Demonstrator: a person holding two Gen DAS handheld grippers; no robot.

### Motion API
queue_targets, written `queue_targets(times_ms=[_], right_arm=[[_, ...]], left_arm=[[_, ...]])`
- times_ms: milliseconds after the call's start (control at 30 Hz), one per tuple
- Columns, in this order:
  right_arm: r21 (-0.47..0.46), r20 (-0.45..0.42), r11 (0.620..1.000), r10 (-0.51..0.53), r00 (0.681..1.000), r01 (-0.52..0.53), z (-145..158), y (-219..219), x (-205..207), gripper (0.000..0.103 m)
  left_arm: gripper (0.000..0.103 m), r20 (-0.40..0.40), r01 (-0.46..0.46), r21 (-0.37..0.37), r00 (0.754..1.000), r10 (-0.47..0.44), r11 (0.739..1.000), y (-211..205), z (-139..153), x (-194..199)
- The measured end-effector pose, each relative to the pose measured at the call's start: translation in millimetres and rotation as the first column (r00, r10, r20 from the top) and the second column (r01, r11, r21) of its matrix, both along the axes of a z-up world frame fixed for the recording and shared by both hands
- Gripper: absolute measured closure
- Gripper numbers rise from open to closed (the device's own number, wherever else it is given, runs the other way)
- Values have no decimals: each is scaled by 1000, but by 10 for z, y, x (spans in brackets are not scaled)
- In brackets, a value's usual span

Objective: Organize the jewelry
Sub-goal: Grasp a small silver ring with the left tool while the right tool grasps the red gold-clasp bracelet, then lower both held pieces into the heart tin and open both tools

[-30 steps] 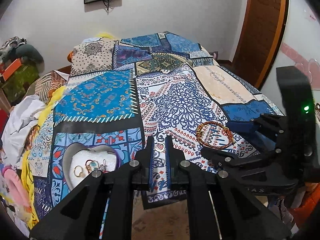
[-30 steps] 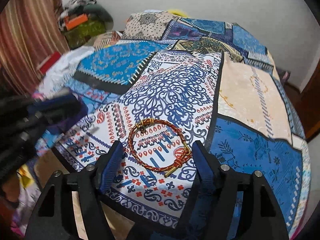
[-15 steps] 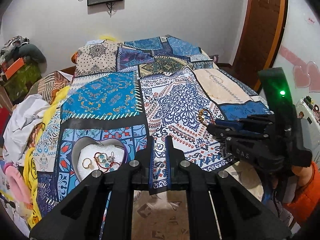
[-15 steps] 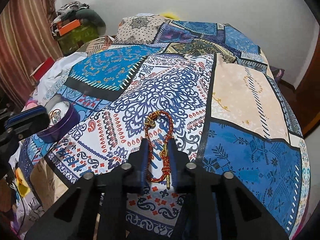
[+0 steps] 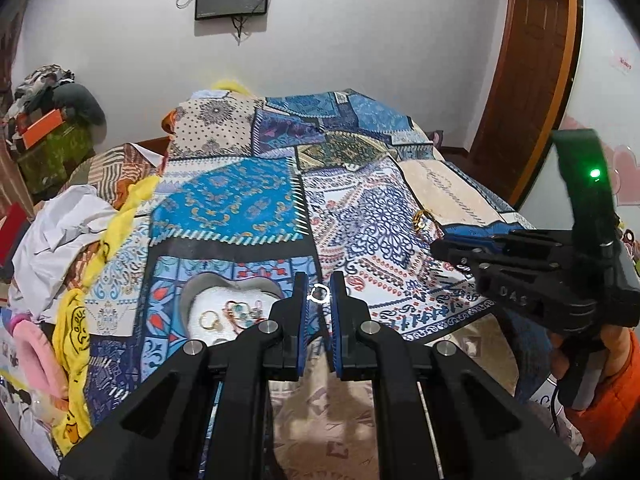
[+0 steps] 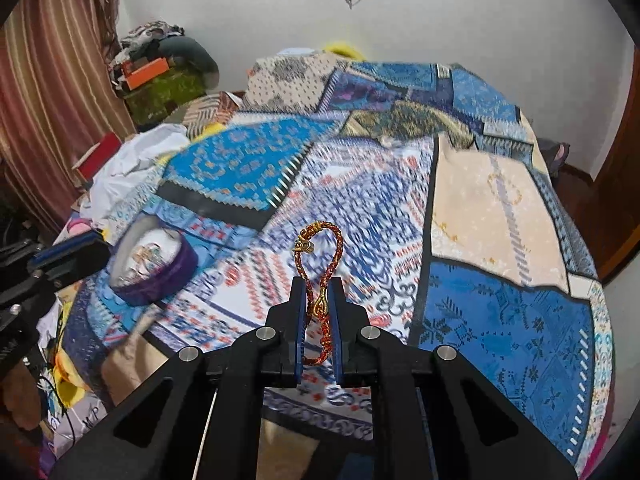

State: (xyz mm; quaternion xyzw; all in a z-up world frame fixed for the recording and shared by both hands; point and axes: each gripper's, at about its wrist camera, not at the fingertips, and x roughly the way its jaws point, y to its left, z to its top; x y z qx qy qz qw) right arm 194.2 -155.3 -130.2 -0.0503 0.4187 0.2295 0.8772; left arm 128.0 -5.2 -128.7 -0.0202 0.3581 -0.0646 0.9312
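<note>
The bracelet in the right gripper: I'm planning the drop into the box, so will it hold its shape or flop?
The bracelet looks like braided cord, squeezed into a narrow loop by the right gripper, so it probably flexes easily. It stands up unsupported, so likely light and somewhat springy. It may spring open when released over the box.

Right of the heart-shaped jewelry box [image 6: 154, 268], the patterned bedspread [image 6: 500, 208] lies open; left of it, piled clothes [image 5: 60, 240] crowd the bed's edge.
</note>
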Motion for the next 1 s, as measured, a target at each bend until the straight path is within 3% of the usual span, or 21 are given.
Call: queue_targets(times_ms=[533, 767, 1000], right_arm=[[55, 133, 991, 118, 984, -126, 492, 590, -283, 94], [59, 132, 981, 178, 975, -187, 471, 864, -295, 94], [56, 78, 965, 250, 965, -255, 313, 1139, -229, 93]], left_arm=[[94, 57, -139, -17, 989, 140, 990, 662, 130, -231], [94, 36, -170, -26, 985, 171, 985, 867, 13, -234], [94, -24, -153, -66, 988, 152, 986, 910, -228, -112]])
